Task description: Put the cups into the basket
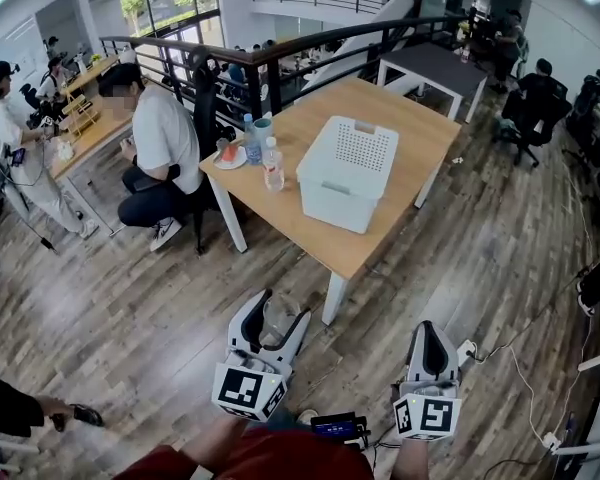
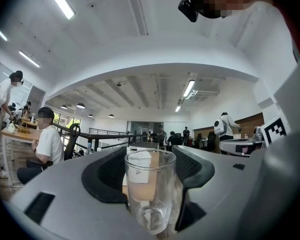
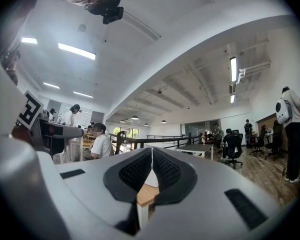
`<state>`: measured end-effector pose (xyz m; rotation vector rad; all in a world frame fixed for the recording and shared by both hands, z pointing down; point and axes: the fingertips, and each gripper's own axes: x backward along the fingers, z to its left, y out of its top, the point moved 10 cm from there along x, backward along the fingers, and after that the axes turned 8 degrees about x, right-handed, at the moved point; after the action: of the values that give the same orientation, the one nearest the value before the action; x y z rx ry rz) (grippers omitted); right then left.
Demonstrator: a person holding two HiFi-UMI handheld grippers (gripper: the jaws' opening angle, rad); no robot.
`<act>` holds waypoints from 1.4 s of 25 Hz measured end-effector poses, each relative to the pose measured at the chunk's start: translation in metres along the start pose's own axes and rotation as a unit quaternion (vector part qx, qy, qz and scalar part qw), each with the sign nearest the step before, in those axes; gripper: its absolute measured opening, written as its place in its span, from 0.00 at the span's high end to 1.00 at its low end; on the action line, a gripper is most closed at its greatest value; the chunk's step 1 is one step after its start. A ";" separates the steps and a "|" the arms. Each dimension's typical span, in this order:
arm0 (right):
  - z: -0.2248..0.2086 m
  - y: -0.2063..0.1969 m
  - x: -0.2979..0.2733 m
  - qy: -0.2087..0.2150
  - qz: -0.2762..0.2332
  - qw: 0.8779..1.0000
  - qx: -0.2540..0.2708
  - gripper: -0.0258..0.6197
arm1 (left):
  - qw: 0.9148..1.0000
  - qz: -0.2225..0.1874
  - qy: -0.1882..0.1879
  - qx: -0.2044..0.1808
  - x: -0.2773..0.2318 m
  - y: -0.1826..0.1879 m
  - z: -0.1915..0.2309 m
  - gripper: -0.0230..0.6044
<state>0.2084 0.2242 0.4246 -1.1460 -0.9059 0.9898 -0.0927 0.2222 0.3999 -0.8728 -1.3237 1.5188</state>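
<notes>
A clear glass cup [image 1: 279, 324] stands upright between the jaws of my left gripper [image 1: 280, 313], which is shut on it above the wooden floor. In the left gripper view the cup [image 2: 150, 189] fills the gap between the dark pads [image 2: 107, 176]. My right gripper [image 1: 428, 330] is shut with nothing in it, its pads [image 3: 135, 171] pressed together. Ahead, the white perforated basket [image 1: 348, 173] sits on the wooden table [image 1: 410, 133], near the front corner. A teal cup [image 1: 264, 126] stands at the table's left end.
By the teal cup are a blue bottle [image 1: 252, 140], a clear bottle [image 1: 272, 164] and a small plate [image 1: 228, 156]. A seated person [image 1: 165, 138] is at the table's left. Cables [image 1: 520, 368] trail over the floor on the right. A dark railing [image 1: 280, 58] runs behind.
</notes>
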 end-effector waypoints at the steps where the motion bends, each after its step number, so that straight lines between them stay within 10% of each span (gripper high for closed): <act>1: -0.001 0.000 -0.004 0.002 0.000 1.000 0.000 0.94 | 1.000 -0.001 0.001 -0.001 -0.002 0.001 0.001 0.50; 35: 0.060 0.021 -0.210 0.012 -0.013 1.000 0.023 0.94 | 1.000 0.005 0.002 0.013 -0.123 0.025 0.171 0.50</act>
<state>0.0835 0.0457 0.4001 -1.1023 -0.8714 0.9690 -0.2139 0.0487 0.3986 -0.8673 -1.2951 1.5377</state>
